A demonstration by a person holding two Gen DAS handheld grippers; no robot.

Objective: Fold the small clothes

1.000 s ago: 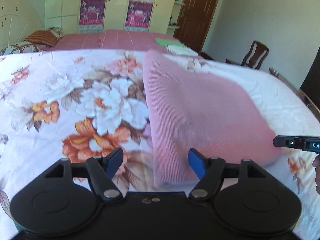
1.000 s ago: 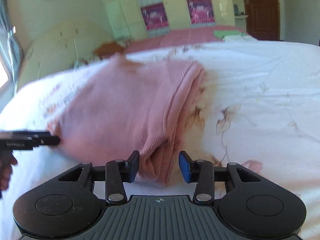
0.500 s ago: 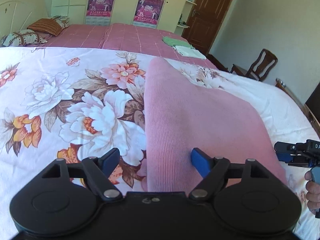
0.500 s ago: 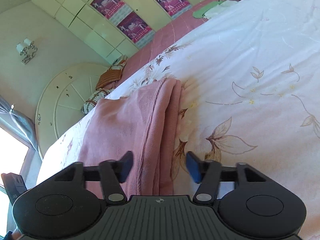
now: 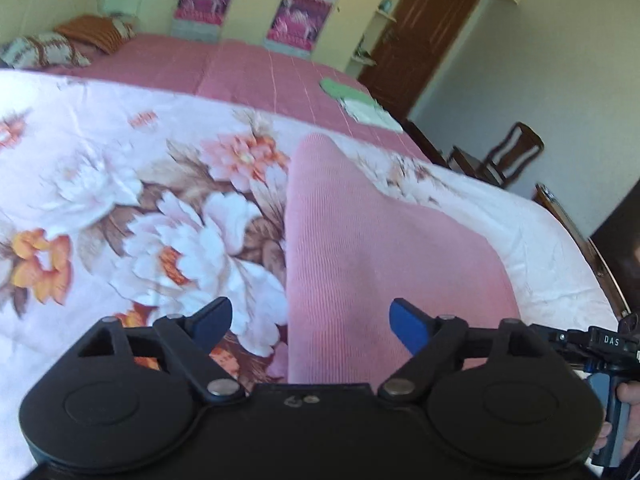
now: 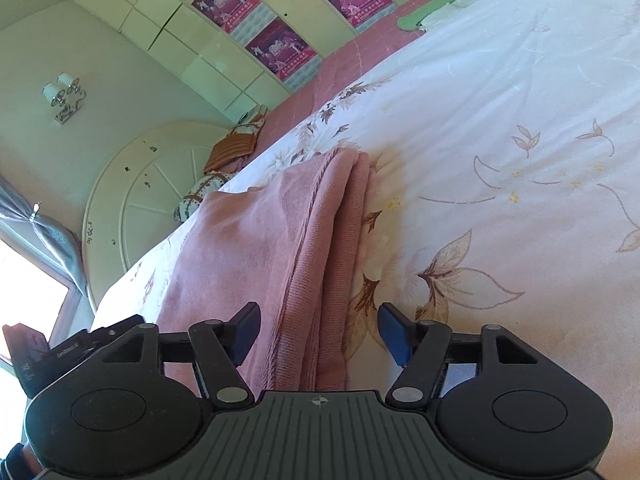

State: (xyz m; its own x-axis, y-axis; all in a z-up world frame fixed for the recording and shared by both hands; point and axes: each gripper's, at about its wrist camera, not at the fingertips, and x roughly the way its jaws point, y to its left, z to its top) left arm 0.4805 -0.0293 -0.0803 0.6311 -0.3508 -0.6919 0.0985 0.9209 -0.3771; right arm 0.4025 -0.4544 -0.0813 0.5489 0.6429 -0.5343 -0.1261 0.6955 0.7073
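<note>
My left gripper (image 5: 308, 322) has just spread its fingers wider, released; the folded pink garment (image 5: 372, 256) lies on the bed between them. Right gripper (image 6: 318, 330) likewise released, straddling its edge.

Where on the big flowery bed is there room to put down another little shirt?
Left of the pink folded garment, the flowered quilt is bare. Right of it, toward the bed's edge, the quilt is bare too. Crowded: the green and white clothes on the far pink bedspread.
</note>
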